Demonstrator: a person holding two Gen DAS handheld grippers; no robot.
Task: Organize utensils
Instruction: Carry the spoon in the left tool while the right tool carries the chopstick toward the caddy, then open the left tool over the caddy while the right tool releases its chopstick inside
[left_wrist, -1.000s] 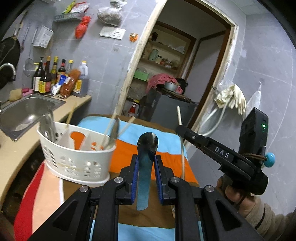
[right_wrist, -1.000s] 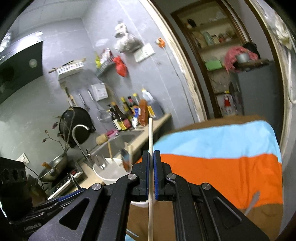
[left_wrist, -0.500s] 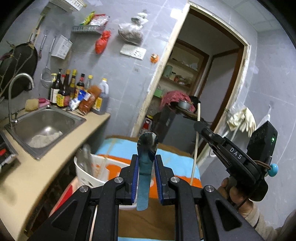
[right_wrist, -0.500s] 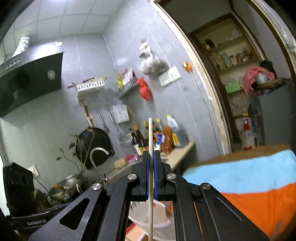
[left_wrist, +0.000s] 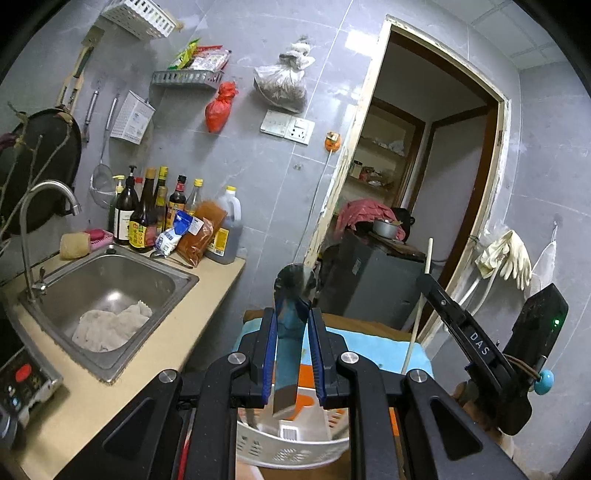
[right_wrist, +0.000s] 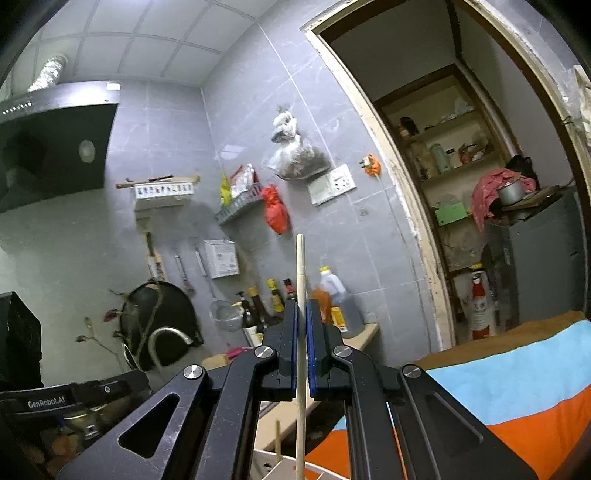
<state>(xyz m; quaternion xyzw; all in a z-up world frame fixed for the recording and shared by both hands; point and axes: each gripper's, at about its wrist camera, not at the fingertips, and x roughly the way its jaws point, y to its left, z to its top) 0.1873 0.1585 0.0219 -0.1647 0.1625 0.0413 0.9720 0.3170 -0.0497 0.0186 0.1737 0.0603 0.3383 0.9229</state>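
My left gripper (left_wrist: 293, 314) is shut on a steel spoon (left_wrist: 291, 332), bowl end up, handle hanging down over the white plastic utensil basket (left_wrist: 295, 448) just below the fingers. My right gripper (right_wrist: 302, 325) is shut on a pale wooden chopstick (right_wrist: 300, 332) held upright; its lower end reaches down toward the basket rim (right_wrist: 273, 461). The right gripper also shows in the left wrist view (left_wrist: 436, 291), to the right, with the chopstick (left_wrist: 419, 310) in it. Another chopstick (right_wrist: 277, 439) stands in the basket.
The basket sits on a table with a blue, orange and brown striped cloth (right_wrist: 517, 387). A steel sink (left_wrist: 103, 291) with a rag and a tap lies to the left, bottles (left_wrist: 155, 218) behind it. A doorway (left_wrist: 424, 206) and dark cabinet stand beyond.
Both grippers have risen and tilted upward, each still holding its utensil. The basket has dropped to the bottom of both views, and wall and ceiling fill more of them.
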